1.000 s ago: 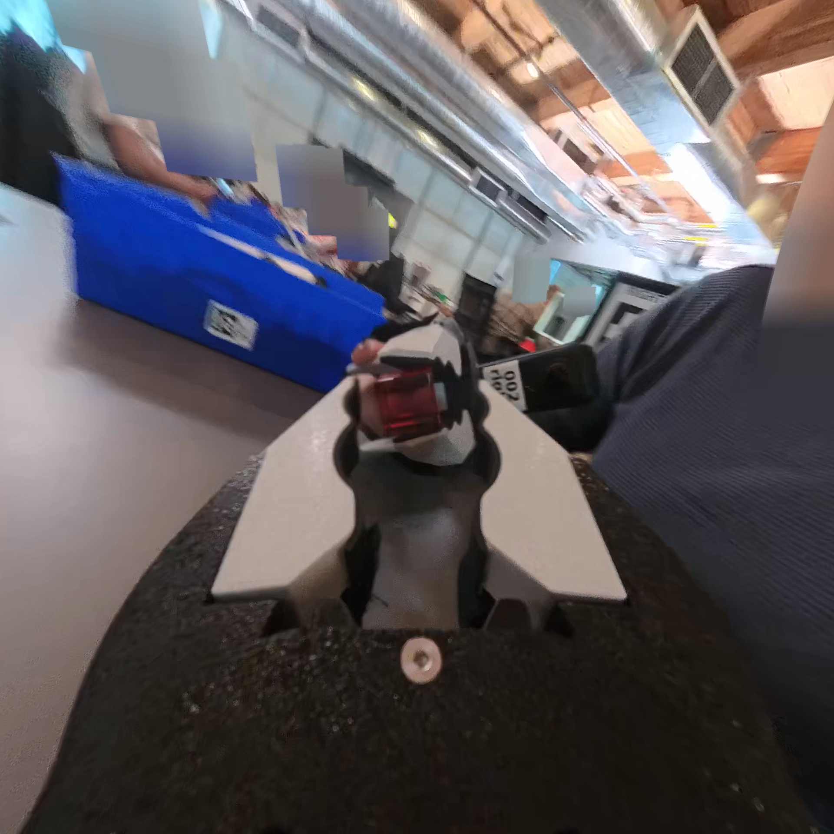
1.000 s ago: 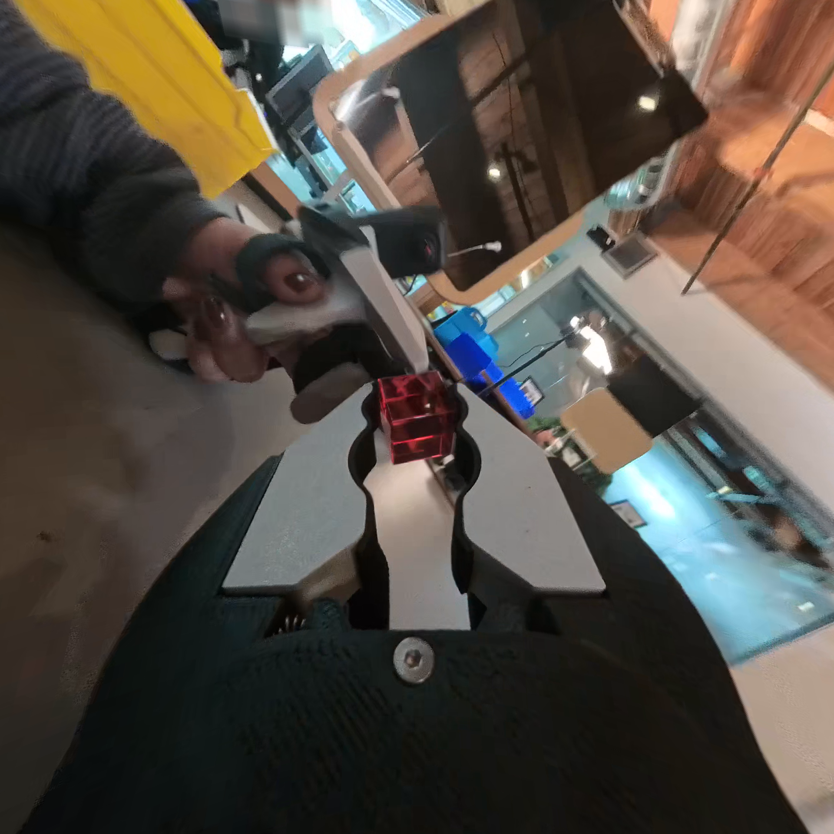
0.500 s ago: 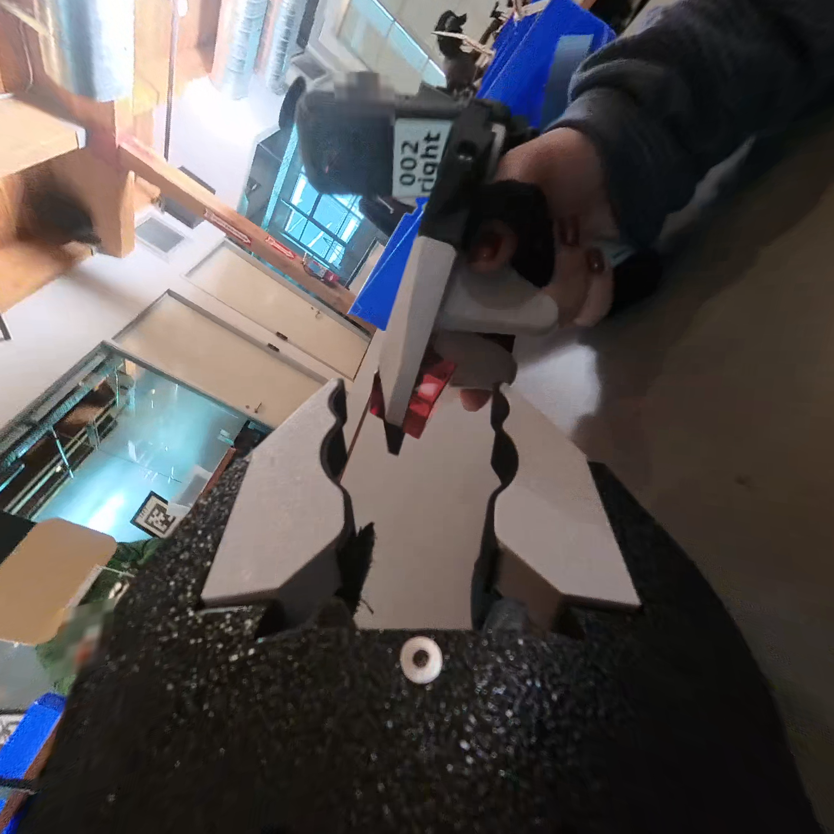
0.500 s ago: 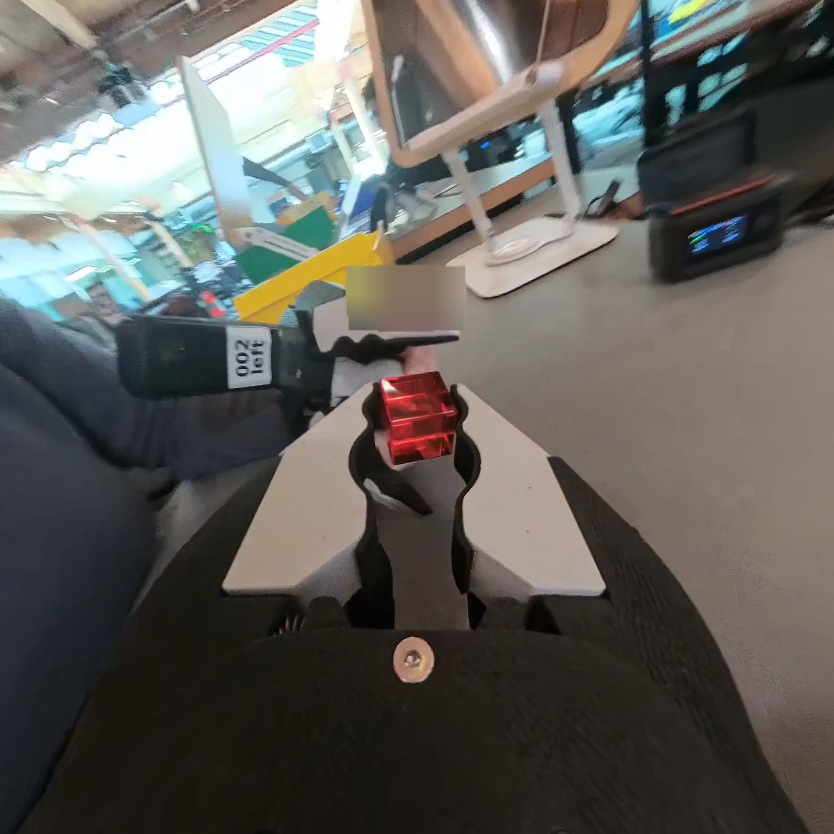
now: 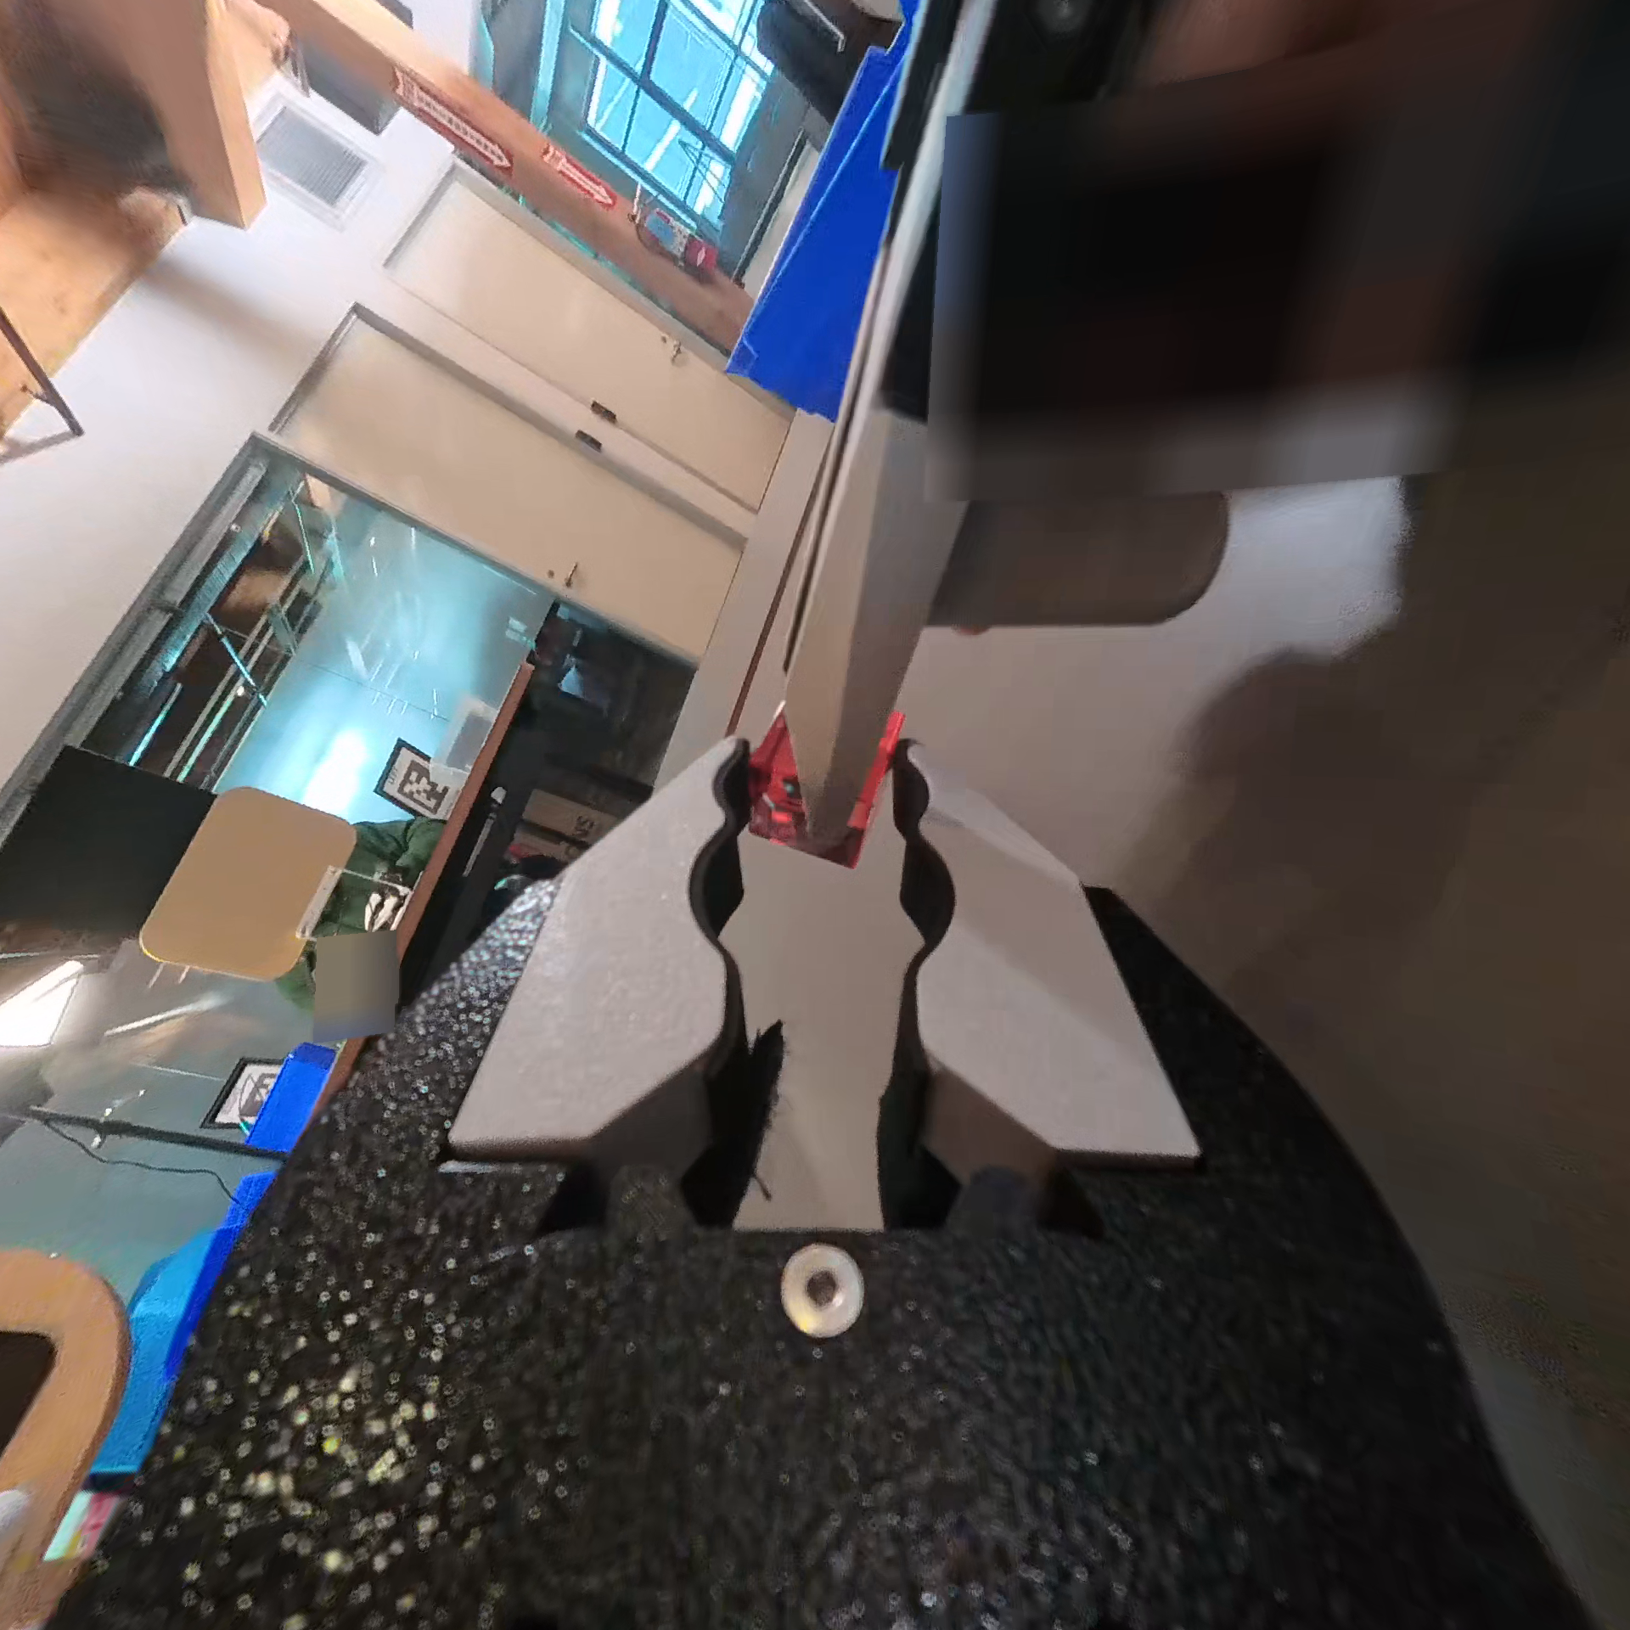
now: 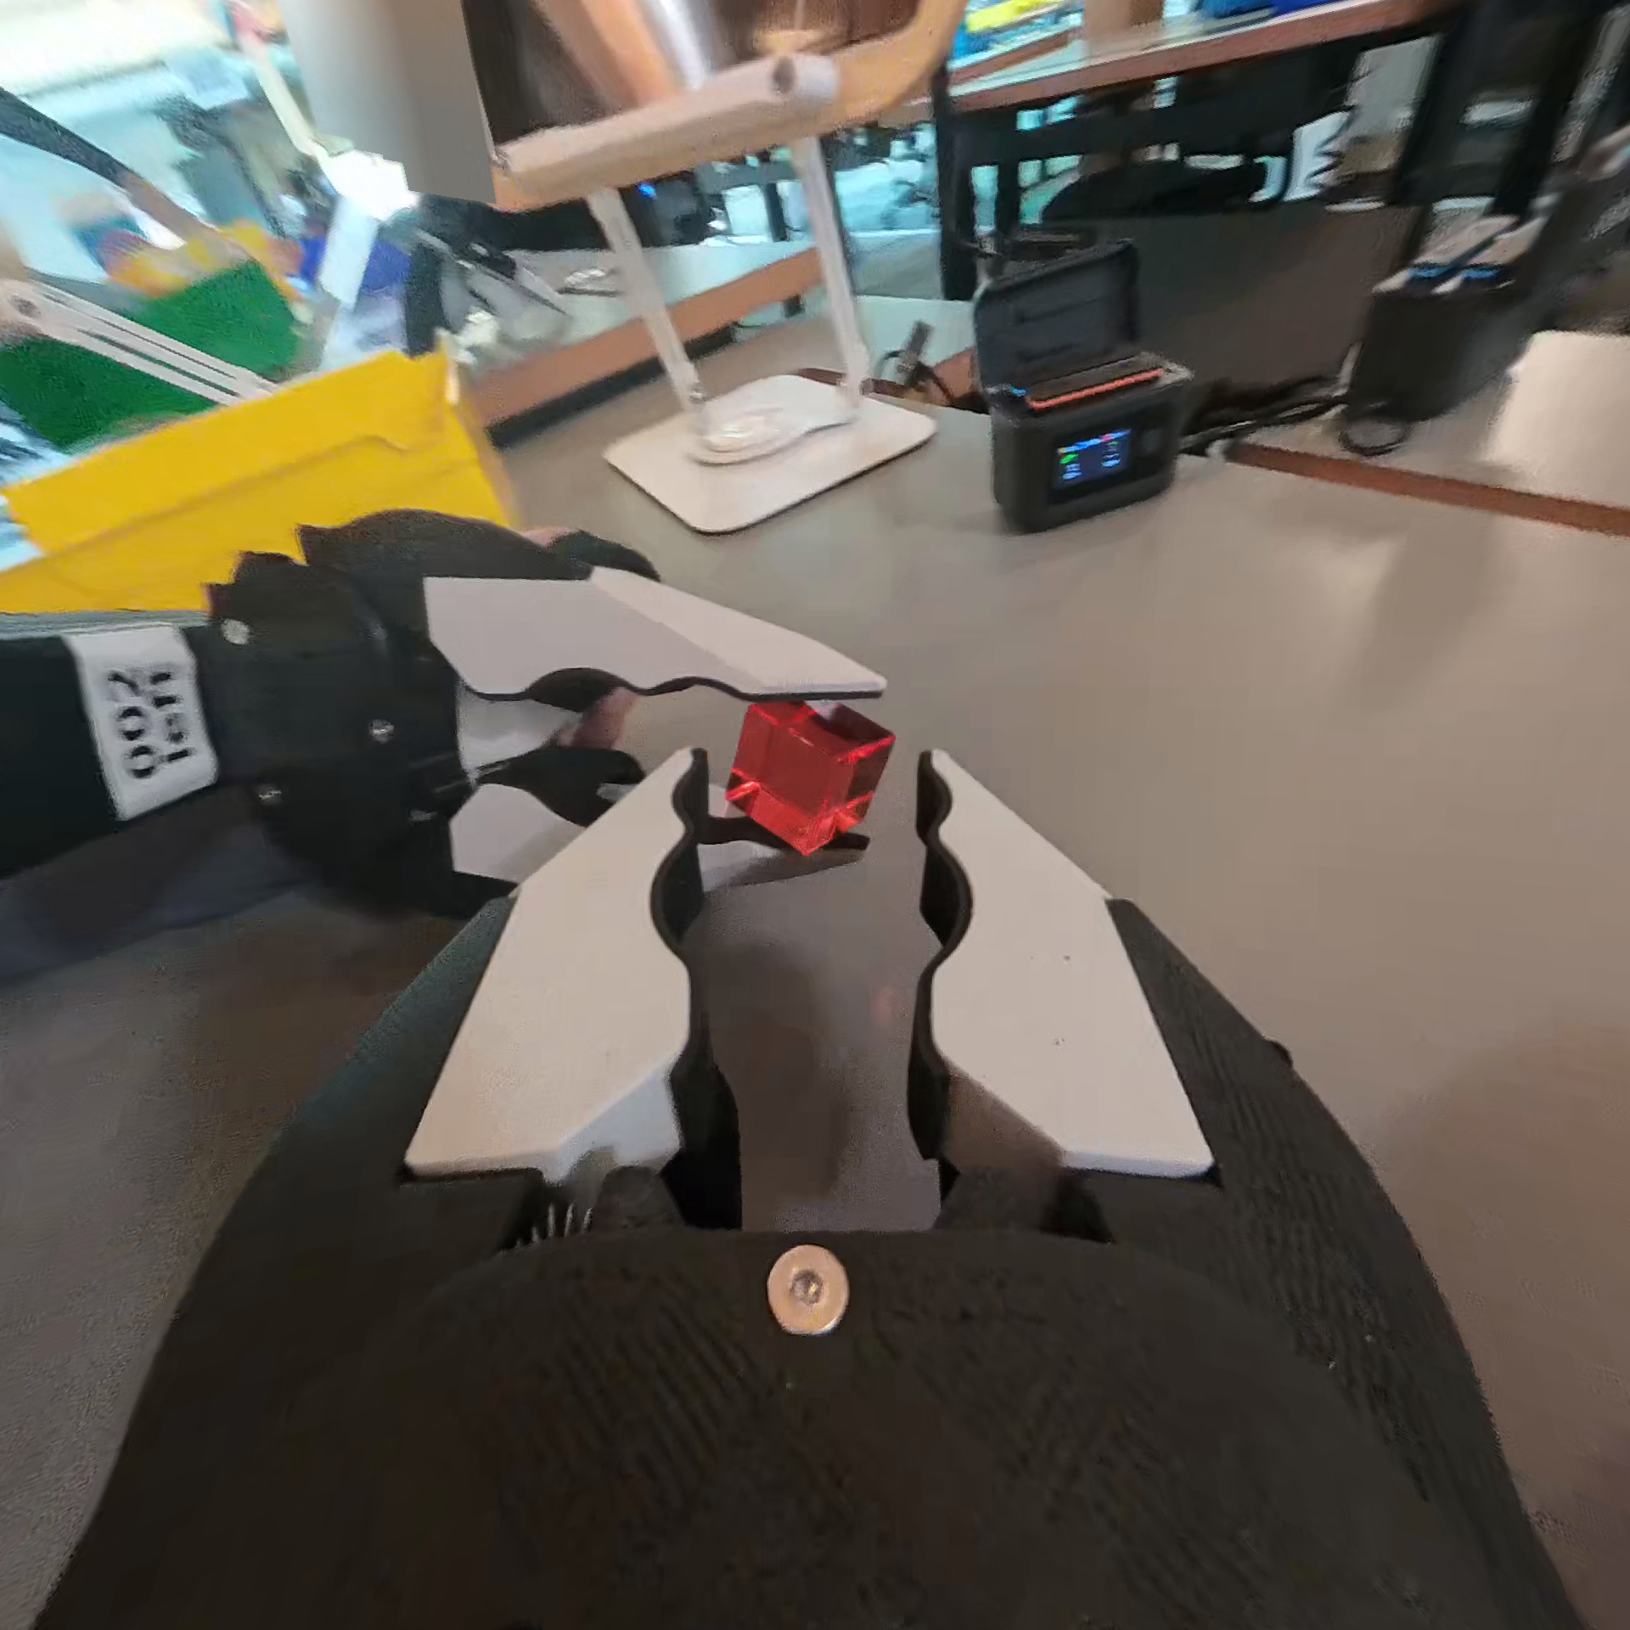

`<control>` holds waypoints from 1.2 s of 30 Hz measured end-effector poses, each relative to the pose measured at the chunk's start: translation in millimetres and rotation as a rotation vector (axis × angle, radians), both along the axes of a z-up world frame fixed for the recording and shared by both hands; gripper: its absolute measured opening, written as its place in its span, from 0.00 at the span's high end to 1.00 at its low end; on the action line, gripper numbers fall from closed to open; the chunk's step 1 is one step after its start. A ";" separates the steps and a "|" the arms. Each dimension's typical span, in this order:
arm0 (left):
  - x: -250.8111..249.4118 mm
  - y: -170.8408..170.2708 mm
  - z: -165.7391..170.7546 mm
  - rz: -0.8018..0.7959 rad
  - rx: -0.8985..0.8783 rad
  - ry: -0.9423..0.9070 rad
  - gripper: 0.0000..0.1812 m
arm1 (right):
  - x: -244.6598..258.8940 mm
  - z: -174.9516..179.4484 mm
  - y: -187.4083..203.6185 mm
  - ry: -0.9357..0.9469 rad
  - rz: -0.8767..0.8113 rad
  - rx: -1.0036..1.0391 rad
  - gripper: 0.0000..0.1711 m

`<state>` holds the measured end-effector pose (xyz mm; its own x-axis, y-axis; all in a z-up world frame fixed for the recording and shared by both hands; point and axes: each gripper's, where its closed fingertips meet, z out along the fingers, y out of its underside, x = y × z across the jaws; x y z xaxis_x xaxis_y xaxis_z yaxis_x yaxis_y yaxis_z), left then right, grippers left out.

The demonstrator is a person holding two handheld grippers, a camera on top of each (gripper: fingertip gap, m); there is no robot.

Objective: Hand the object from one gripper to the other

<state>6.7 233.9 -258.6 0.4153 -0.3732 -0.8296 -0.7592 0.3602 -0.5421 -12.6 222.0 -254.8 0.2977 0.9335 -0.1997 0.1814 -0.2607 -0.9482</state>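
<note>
A clear red cube [image 6: 807, 776] is held above the grey table [image 6: 1279, 706]. My left gripper [image 6: 869, 767] comes in from the left and is shut on the cube, one finger above it and one below. My right gripper [image 6: 811, 758] is open, its fingertips on either side of the cube with a gap on each side. In the left wrist view my left gripper [image 5: 820, 758] pinches the cube [image 5: 772, 798] at its tips. A finger of the right gripper [image 5: 860, 573] crosses in front and hides the cube's middle.
A yellow bin [image 6: 247, 476] stands at the back left. A white lamp base [image 6: 767, 459] and a black device with a small screen [image 6: 1085, 441] stand farther back on the table. A blue bin [image 5: 820, 291] shows in the left wrist view. The tips of both grippers are at nearly the same place.
The right gripper was shut on the cube and has opened. The left gripper was open around the cube and has shut on it. Both views have swung round.
</note>
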 end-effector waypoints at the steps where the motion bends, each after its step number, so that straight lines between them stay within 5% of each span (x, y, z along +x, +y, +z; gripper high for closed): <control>1: 0.3 0.3 -0.6 0.005 -0.007 -0.001 0.83 | -0.8 -0.7 0.5 -0.015 -0.023 0.021 0.74; 7: 7.6 -9.0 2.0 -0.097 -0.009 -0.058 0.83 | -1.0 -1.2 -4.9 -0.024 0.011 0.000 0.80; 9: 21.4 -32.7 16.1 -0.317 -0.085 -0.243 0.76 | 0.1 8.9 -17.6 0.077 0.140 -0.142 0.81; 12: 22.0 -41.6 26.1 -0.412 -0.158 -0.370 0.71 | 7.3 33.2 -40.3 0.287 0.379 -0.479 0.81; 15: 27.6 -49.5 26.6 -0.464 -0.146 -0.360 0.74 | 15.7 42.4 -52.5 0.362 0.522 -0.644 0.81; 21: 33.9 -59.2 29.0 -0.516 -0.127 -0.351 0.82 | 15.2 37.9 -70.3 0.303 0.609 -0.662 0.81; 29: 8.0 -9.3 15.7 -0.146 -0.163 -0.321 0.85 | 12.2 22.7 -27.8 0.239 0.314 -0.489 0.73; 36: -6.2 8.0 8.8 0.110 0.028 -0.036 0.85 | 2.7 12.4 -8.1 0.082 0.057 -0.158 0.71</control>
